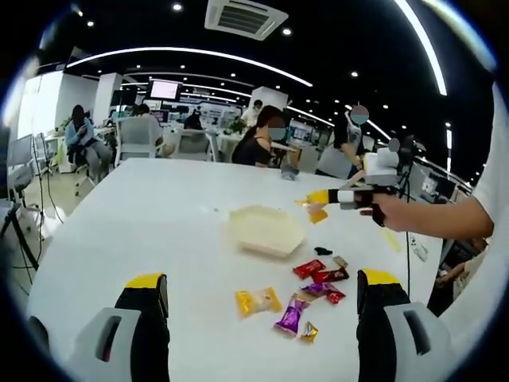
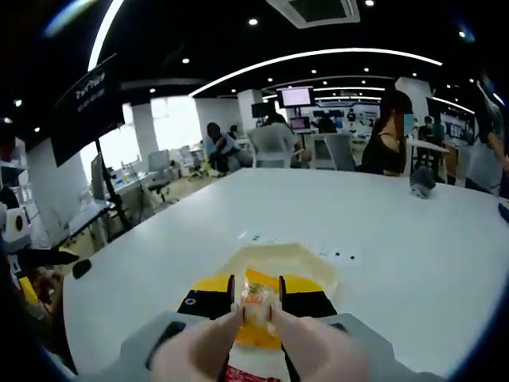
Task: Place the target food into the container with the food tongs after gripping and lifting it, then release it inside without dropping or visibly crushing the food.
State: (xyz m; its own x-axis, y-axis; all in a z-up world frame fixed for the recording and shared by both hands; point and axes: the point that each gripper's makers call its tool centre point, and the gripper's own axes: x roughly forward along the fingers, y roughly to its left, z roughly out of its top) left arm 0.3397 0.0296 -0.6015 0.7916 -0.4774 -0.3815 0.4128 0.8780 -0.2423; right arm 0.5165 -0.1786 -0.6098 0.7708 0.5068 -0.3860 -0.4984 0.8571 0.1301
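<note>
1. We see the right gripper [image 2: 254,304] clamped on a wrapped orange candy [image 2: 255,298], poised over the pale hexagonal container [image 1: 265,230] on the white table [image 1: 143,215].
2. Our left gripper [image 1: 262,298] stands wide open and empty, near scattered candies [image 1: 306,294].

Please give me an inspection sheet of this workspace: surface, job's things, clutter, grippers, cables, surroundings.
Surface: large white table, mostly bare.
Job's things: pale hexagonal shallow container on the table; small yellow-orange wrapped snack held just in front of it.
Clutter: loose wrapped snacks in yellow, purple, red and gold near the container; small black item beside them.
Grippers: left hand-held gripper open, holding nothing; right hand-held gripper shut on the snack, fingers of a hand at its jaws.
Cables: nothing seen on the table.
Surroundings: open office, seated people, chairs, screens, ceiling lights.
</note>
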